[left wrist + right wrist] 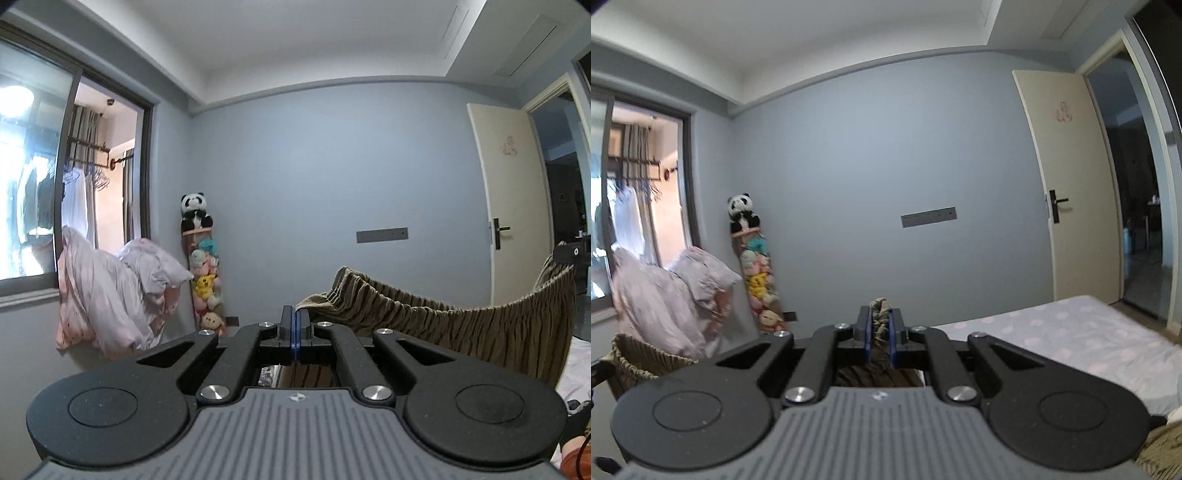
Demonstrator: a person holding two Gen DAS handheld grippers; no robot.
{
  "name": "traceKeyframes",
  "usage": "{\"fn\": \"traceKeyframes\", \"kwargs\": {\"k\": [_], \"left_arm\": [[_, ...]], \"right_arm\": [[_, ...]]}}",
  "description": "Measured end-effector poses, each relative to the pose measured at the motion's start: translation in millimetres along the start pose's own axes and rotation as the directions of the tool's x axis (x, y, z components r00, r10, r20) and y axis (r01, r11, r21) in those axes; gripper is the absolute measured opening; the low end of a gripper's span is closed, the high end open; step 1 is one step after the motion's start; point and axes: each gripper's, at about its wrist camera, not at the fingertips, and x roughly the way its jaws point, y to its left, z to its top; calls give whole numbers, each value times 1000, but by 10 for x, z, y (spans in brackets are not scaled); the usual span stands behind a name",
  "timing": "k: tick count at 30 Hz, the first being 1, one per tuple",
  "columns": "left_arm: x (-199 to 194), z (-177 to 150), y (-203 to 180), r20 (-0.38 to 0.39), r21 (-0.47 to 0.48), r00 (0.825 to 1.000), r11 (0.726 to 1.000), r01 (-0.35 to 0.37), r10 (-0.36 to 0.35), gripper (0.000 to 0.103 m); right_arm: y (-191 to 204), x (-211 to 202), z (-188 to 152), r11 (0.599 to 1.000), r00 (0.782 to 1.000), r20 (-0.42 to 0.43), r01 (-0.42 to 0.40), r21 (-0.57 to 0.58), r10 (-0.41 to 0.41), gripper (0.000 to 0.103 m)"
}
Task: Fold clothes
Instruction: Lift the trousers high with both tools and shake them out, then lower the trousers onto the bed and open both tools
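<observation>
My left gripper [295, 321] is pinched tight on a corner of the brown striped garment [443, 321], whose gathered edge sags in a long curve toward my right gripper [880, 325], clamped on a bunched fold of the same cloth. The garment hangs in the air above the bed [1071, 339]. Ahead the blue wall [868, 166] stands well apart; a woven basket [639, 360] sits low left, beside the pink bedding [665, 295].

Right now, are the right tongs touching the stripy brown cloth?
Touching. In the right wrist view, the right tongs are shut on a bunched bit of the stripy brown cloth, which pokes out above and between the two fingers.
</observation>
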Motion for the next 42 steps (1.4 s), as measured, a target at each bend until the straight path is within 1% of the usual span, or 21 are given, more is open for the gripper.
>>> {"fn": "traceKeyframes", "kwargs": {"k": [3, 5, 7, 9, 11, 12, 14, 17, 19, 22, 23, 26, 28, 30, 33, 34, 36, 39, 41, 42], "left_arm": [[14, 3, 54, -16, 7, 999, 1000, 29, -29, 1], [88, -43, 72, -37, 9, 999, 999, 39, -39, 1], [269, -153, 49, -86, 20, 996, 999, 39, -37, 1], [478, -351, 5, -162, 26, 986, 998, 53, -48, 1], [765, -626, -58, -254, 31, 965, 997, 66, -56, 1], [877, -774, -81, -295, 32, 954, 997, 70, -58, 1], [1167, -1085, -146, -380, 35, 923, 997, 73, -55, 1], [1548, -1517, -231, -486, 32, 872, 996, 82, -56, 1], [1780, -1773, -232, -534, 41, 844, 995, 86, -51, 1], [2135, -2113, -270, -595, 66, 803, 995, 76, -22, 1], [2253, -2212, -277, -613, 73, 790, 995, 72, -12, 1], [2551, -2471, -370, -646, 108, 763, 992, 67, 18, 1], [2756, -2604, -405, -659, 127, 751, 990, 68, 33, 1], [2962, -2741, -442, -673, 147, 738, 987, 69, 49, 1], [3230, -2968, -516, -700, 178, 711, 981, 75, 72, 1], [3315, -3044, -538, -709, 185, 701, 980, 78, 78, 1], [3488, -3222, -560, -735, 183, 673, 979, 87, 78, 1], [3633, -3451, -582, -767, 177, 637, 980, 94, 78, 2], [3670, -3538, -582, -773, 177, 629, 979, 96, 78, 4], [3685, -3567, -578, -775, 178, 627, 979, 96, 79, 6]], "right_arm": [[0, -152, -16, 999, 1000, 11, -7, 31, 7, 10], [-4, -113, -42, 999, 1000, 1, -3, 40, 3, 10], [-7, -24, -98, 999, 1000, -26, 4, 47, -3, 10], [-22, 173, -234, 998, 997, -72, 33, 48, -30, 10], [-102, 405, -431, 996, 989, -131, 68, 52, -61, 10], [-140, 551, -568, 994, 982, -173, 89, 56, -78, 10], [-213, 864, -863, 989, 957, -266, 133, 65, -111, 10], [-369, 1376, -1366, 976, 901, -407, 201, 81, -152, 10], [-462, 1690, -1702, 965, 862, -468, 252, 66, -193, 10], [-576, 2091, -2151, 953, 806, -549, 297, 55, -220, 10], [-604, 2235, -2248, 951, 793, -568, 305, 53, -223, 10], [-678, 2637, -2496, 946, 754, -616, 321, 41, -229, 10], [-707, 2845, -2648, 946, 736, -636, 323, 31, -231, 10], [-703, 3092, -2783, 947, 729, -641, 322, 11, -241, 10], [-761, 3408, -2996, 946, 709, -660, 323, -12, -250, 10], [-788, 3516, -3081, 946, 701, -667, 324, -18, -253, 10], [-817, 3703, -3225, 946, 681, -687, 322, -31, -254, 10], [-884, 3913, -3431, 950, 649, -721, 311, -40, -243, 12], [-923, 4006, -3548, 954, 633, -739, 295, -44, -230, 14], [-939, 4026, -3580, 957, 631, -742, 288, -45, -225, 18]]}}
